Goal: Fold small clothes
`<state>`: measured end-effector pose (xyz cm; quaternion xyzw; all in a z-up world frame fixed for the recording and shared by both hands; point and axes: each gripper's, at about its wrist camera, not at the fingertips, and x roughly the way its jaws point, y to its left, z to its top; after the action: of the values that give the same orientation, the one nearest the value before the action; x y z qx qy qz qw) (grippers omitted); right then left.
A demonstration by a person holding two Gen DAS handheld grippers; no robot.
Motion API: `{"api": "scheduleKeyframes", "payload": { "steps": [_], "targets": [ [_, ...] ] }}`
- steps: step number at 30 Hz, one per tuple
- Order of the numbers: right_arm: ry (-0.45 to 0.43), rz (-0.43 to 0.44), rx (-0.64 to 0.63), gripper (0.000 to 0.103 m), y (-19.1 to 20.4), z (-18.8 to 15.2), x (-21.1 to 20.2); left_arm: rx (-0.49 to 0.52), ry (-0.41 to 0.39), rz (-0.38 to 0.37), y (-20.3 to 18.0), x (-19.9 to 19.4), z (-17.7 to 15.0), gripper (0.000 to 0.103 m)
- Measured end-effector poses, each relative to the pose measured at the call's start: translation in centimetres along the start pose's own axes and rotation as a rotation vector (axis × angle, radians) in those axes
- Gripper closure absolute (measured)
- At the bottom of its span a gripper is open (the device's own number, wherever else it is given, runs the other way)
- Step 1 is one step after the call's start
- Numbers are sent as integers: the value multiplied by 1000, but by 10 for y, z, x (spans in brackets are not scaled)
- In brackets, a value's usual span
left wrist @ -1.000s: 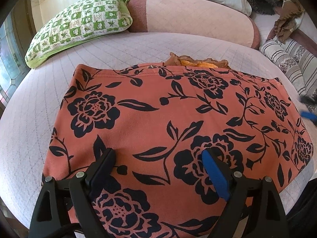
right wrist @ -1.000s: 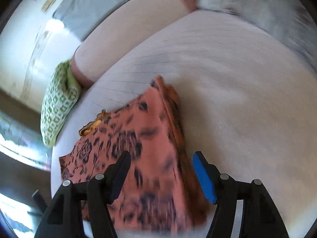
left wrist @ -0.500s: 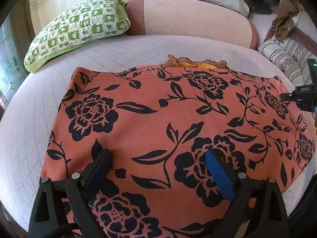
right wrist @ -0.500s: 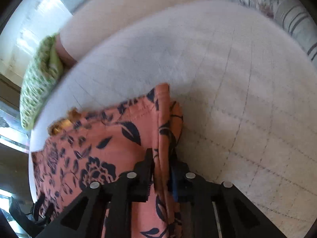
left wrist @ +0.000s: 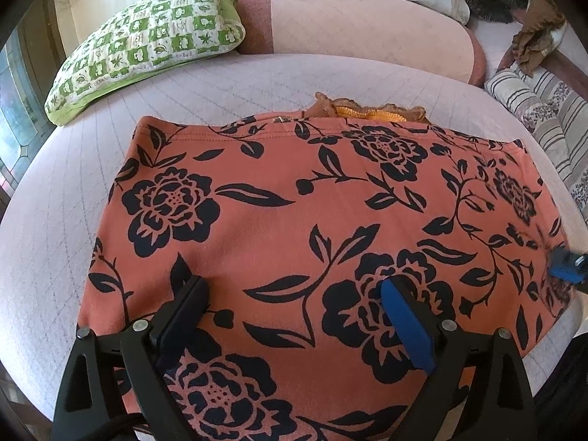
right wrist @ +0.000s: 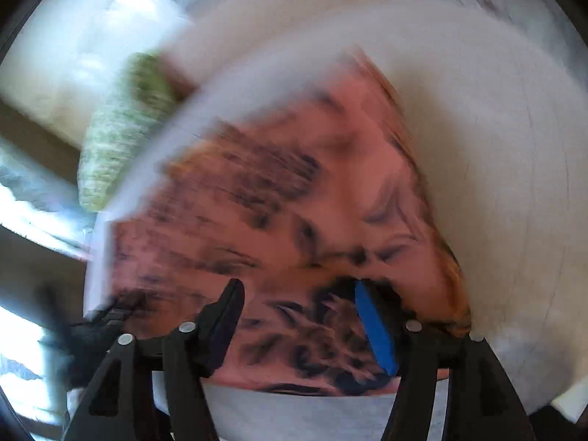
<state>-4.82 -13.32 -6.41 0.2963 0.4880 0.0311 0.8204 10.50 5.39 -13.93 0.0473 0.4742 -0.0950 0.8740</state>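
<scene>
An orange-red garment with a black flower print (left wrist: 305, 213) lies folded flat on the round pale bed (left wrist: 73, 191). An orange ruffled edge (left wrist: 367, 110) pokes out at its far side. My left gripper (left wrist: 294, 301) is open, its fingers spread over the garment's near part. My right gripper (right wrist: 297, 301) is open above the garment (right wrist: 294, 202) near its near right corner; that view is blurred by motion. The right gripper's blue pad (left wrist: 566, 268) shows at the garment's right edge in the left wrist view.
A green checked pillow (left wrist: 147, 44) lies at the far left. A pink bolster (left wrist: 360, 25) runs along the back. Striped cushions (left wrist: 544, 110) and a heap of brown cloth (left wrist: 536, 40) sit at the right.
My right gripper was shut on the garment's right edge half a second ago; now it is open and has pulled back over the cloth. The left gripper has barely moved.
</scene>
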Motion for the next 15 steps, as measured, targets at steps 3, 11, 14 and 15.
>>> {"api": "scheduleKeyframes", "payload": {
  "steps": [3, 11, 14, 15],
  "targets": [
    [-52, 90, -55, 40, 17, 1, -25, -1, 4, 6, -2, 0, 0, 8],
    [-62, 147, 63, 33, -13, 20, -34, -5, 6, 12, -3, 0, -2, 8],
    [-127, 114, -12, 31, -2, 30, -44, -5, 1, 21, -3, -1, -4, 7],
    [-104, 83, 10, 28, -11, 37, -31, -7, 1, 21, -2, -1, -4, 7]
  ]
}}
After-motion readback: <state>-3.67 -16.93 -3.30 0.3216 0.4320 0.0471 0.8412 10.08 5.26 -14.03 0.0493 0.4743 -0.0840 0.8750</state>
